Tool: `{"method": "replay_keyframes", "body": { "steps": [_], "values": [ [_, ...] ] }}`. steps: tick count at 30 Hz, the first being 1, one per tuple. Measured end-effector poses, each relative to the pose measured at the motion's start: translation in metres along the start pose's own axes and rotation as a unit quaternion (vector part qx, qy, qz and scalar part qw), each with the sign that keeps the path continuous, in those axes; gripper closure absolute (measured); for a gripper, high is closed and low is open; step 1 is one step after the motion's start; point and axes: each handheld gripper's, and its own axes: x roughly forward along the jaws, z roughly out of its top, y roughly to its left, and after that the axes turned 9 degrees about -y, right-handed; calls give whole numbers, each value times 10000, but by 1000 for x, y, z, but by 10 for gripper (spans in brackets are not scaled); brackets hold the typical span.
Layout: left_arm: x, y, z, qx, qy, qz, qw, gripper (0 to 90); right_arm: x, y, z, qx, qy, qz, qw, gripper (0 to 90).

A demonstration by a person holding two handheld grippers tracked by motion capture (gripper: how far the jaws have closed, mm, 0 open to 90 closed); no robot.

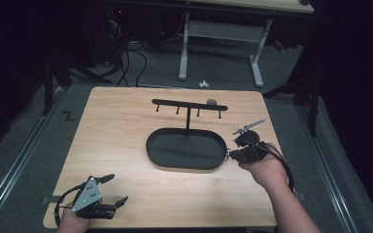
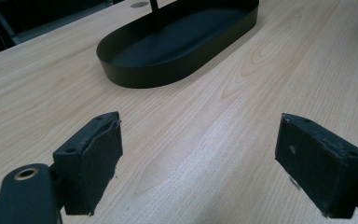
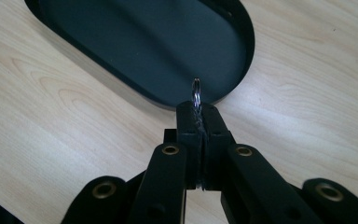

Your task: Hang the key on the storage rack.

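Black jaws of the right gripper [image 3: 198, 114] are pressed together on a thin metal ring [image 3: 196, 91], which stands edge-on and pokes up just past the tips. In the right gripper view the ring sits over the near rim of the oval black tray [image 3: 249, 44], right at its rounded end; from the high view the right gripper [image 1: 233, 153] is at the tray's [image 1: 151, 153] right end, just beside or touching the rim, I cannot tell which. Behind the tray rises a black stand [image 1: 188, 104] with a crossbar and small pegs hanging from it. The left gripper [image 1: 119, 191] rests near the table's [image 1: 126, 111] front left corner, well apart from the tray, its jaws spread wide with nothing between them, as the left gripper view confirms [image 2: 198, 154]. My reading is that the carrying step is in hand: the ring is gripped and brought to the tray, not yet set down or hung. If the pegs are the goal, the next move calls for lifting over the tray and lining the ring's opening up with a peg tip, a fine alignment given how little of the ring protrudes. If the tray is the goal, a short reach inward and a gentle release would do.
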Motion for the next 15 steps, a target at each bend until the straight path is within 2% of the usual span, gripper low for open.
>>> {"method": "replay_keyframes", "body": {
  "steps": [15],
  "values": [
    [-1,0,-1,-36,-3,4,10000,153,-6,-3,33,-6,-67,-40,10000,888]
  ]
}}
